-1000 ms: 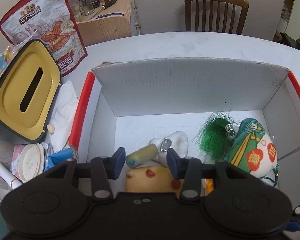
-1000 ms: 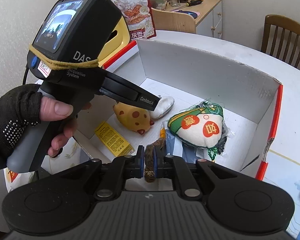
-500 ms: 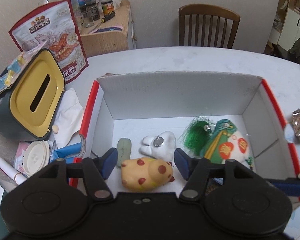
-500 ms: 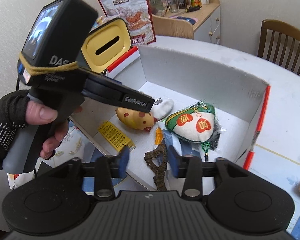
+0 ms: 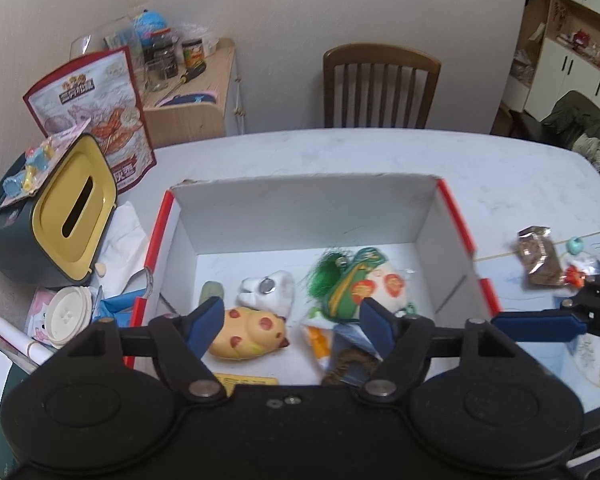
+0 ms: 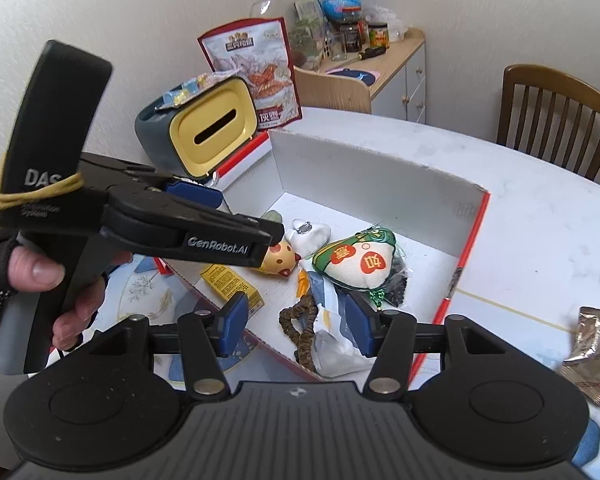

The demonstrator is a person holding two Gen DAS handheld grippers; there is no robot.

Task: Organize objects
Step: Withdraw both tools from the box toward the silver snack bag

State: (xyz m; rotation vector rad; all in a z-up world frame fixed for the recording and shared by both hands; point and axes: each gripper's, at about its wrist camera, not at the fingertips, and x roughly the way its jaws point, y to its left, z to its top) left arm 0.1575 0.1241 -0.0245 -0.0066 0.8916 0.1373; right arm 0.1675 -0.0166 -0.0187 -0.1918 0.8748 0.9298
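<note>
Dropped hair tie (image 6: 300, 330) (boxed) below hand-held gripper (image 6: 296, 326)

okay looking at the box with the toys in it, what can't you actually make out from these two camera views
- Yellow packet: left wrist view, mostly hidden behind the left gripper body.
- Spotted yellow toy: right wrist view, largely covered by the other handheld gripper.
- Brown braided loop: left wrist view, blurred and partly behind a fingertip.
- Foil snack pack: right wrist view, print unreadable.
</note>
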